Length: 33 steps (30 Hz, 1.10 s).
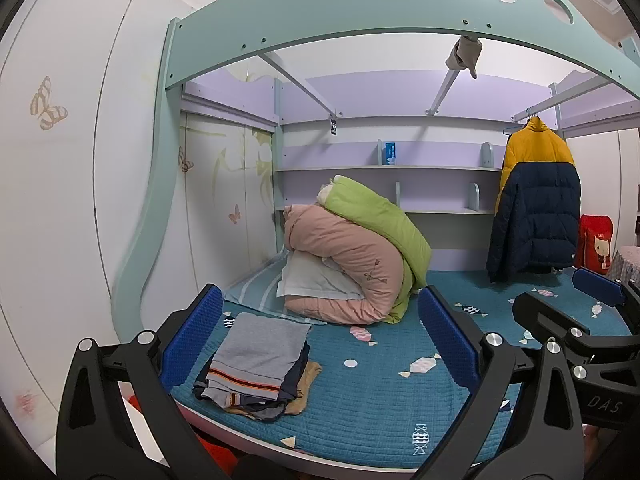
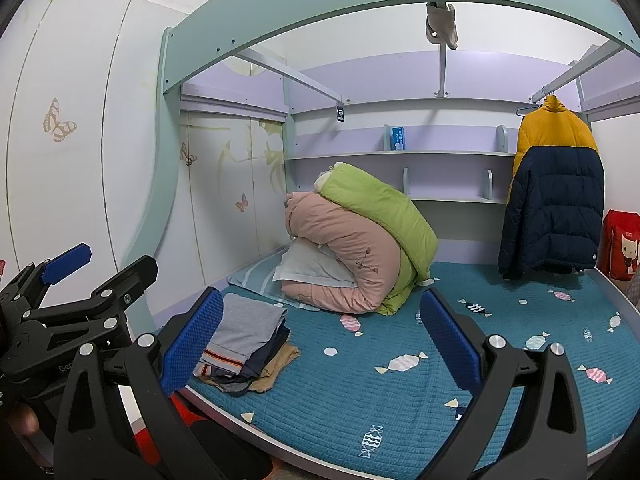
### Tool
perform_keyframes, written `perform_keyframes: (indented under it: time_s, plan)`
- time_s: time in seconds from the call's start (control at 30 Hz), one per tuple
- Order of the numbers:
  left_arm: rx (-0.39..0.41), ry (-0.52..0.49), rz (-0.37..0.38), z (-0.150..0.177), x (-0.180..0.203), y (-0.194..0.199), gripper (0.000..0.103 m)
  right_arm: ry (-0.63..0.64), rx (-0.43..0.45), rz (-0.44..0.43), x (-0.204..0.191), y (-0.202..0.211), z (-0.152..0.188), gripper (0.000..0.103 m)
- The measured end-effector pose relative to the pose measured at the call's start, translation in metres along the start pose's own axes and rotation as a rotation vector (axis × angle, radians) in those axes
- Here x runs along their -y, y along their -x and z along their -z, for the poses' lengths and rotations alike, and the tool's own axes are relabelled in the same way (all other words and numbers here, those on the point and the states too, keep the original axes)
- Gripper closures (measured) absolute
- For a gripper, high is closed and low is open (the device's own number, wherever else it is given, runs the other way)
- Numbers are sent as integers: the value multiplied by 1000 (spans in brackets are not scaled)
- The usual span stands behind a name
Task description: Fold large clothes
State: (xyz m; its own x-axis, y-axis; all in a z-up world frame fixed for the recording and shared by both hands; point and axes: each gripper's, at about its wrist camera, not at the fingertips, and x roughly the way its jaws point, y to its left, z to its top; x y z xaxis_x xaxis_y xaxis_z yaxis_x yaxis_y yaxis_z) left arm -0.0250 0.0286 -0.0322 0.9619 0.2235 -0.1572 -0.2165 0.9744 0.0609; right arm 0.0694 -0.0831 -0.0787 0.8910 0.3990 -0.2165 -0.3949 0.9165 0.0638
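A stack of folded clothes (image 1: 256, 364), grey on top with navy and tan below, lies at the front left of the teal bed mat (image 1: 360, 392); it also shows in the right wrist view (image 2: 244, 344). A yellow and navy puffer jacket (image 1: 536, 204) hangs on a hanger at the back right, also in the right wrist view (image 2: 556, 196). My left gripper (image 1: 320, 336) is open and empty above the bed's front edge. My right gripper (image 2: 320, 340) is open and empty beside it; it shows at the right edge of the left wrist view (image 1: 560, 300).
Rolled pink and green quilts (image 1: 352, 256) with a pale pillow (image 1: 312, 284) sit at the back left of the bed. Shelves (image 1: 388, 168) line the back wall. The loft bed's beam (image 1: 360, 20) arches overhead. A red bag (image 1: 596, 244) stands at far right. White wardrobe doors (image 1: 72, 160) are at left.
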Motion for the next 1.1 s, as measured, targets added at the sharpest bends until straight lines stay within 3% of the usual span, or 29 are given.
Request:
perform_keyframes:
  time_s: [1.1]
  plan:
    - [-3,-1,-2,0,0,1,5,-5,-6,0,2,-3,2,8]
